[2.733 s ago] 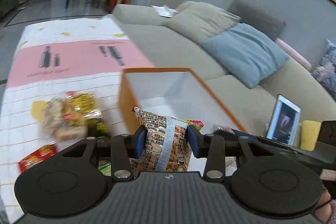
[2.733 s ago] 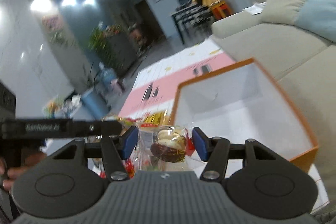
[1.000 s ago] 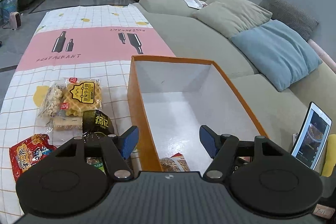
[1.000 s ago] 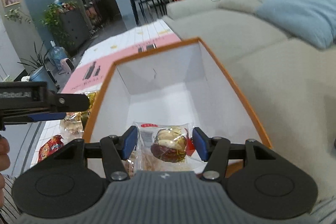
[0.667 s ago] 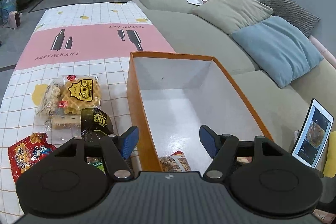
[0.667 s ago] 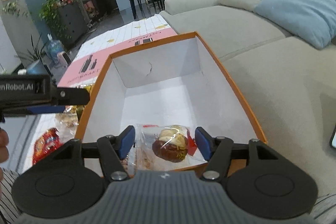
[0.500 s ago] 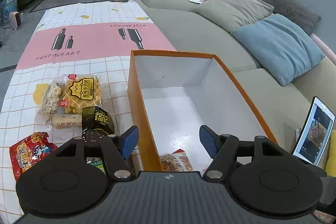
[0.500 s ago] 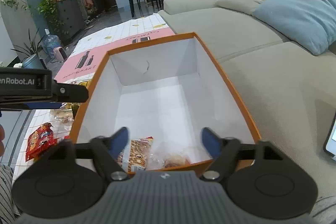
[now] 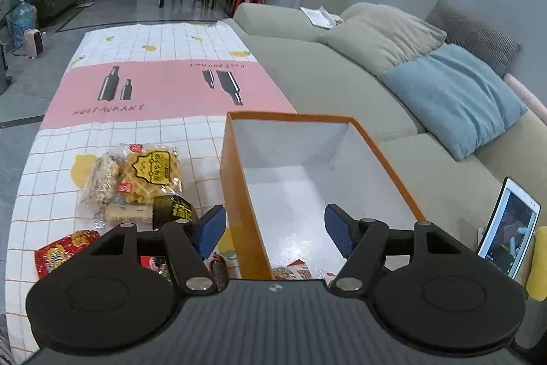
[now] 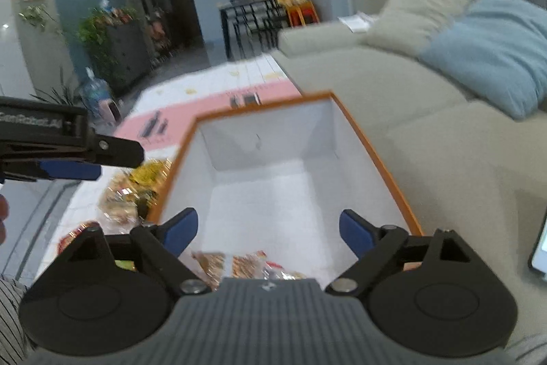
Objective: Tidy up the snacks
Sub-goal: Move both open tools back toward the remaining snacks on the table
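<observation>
Now, with both the left gripper (image 9: pixel 275 230) and right gripper (image 10: pixel 268 230) empty, jaws apart, the right's having just been opening over the orange-rimmed white cardboard box (image 10: pixel 372 156), reach for the clear-wrapped waffle packet (image 9: pixel 150 173) on the checked tablecloth (image 9: pixel 51 166) squarely.

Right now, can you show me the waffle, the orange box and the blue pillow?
waffle (image 9: pixel 150 175), left wrist view, middle of its yellow label
orange box (image 9: pixel 236 194), left wrist view, its left outer wall
blue pillow (image 9: pixel 454 98), left wrist view, middle of its top
</observation>
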The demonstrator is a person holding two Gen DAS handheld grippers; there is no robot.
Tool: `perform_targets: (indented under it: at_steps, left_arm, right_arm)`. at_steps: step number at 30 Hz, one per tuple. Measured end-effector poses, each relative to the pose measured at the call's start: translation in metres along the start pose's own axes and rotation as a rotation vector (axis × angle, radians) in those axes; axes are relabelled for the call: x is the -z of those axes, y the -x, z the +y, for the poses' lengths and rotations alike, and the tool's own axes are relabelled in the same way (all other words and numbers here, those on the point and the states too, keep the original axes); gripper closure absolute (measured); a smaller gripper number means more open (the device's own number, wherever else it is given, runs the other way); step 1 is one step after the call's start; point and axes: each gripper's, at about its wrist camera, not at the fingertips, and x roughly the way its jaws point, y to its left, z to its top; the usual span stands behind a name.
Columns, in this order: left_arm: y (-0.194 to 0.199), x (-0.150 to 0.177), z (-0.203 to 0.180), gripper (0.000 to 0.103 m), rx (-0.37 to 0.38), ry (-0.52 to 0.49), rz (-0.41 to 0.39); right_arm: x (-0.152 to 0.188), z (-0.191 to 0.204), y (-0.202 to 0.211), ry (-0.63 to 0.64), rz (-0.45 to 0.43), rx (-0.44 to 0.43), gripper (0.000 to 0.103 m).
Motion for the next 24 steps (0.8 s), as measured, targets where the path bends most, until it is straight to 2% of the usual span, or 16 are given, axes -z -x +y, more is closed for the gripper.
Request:
perform_targets:
  at_steps: [6,14,19,24]
  left_arm:
    - [0.024,-0.002,0.010,0.025,-0.006,-0.011,-0.033]
    - [0.064,-0.001,0.035,0.025,-0.067,-0.034,-0.090]
    - [0.078,0.001,0.071,0.025,-0.145,0.017,-0.099]
    - [0.081,0.005,0.109,0.025,-0.222,0.066,-0.088]
  right_arm:
    - [-0.001,0.019,0.014,0.014,-0.072,-0.045,0.015]
    - [-0.004,0.053,0.038,0.019,-0.155,-0.092,0.015]
    - [-0.002,0.084,0.047,0.044,-0.182,-0.145,0.015]
    - [0.008,0.128,0.044,0.128,-0.165,-0.181,0.015]
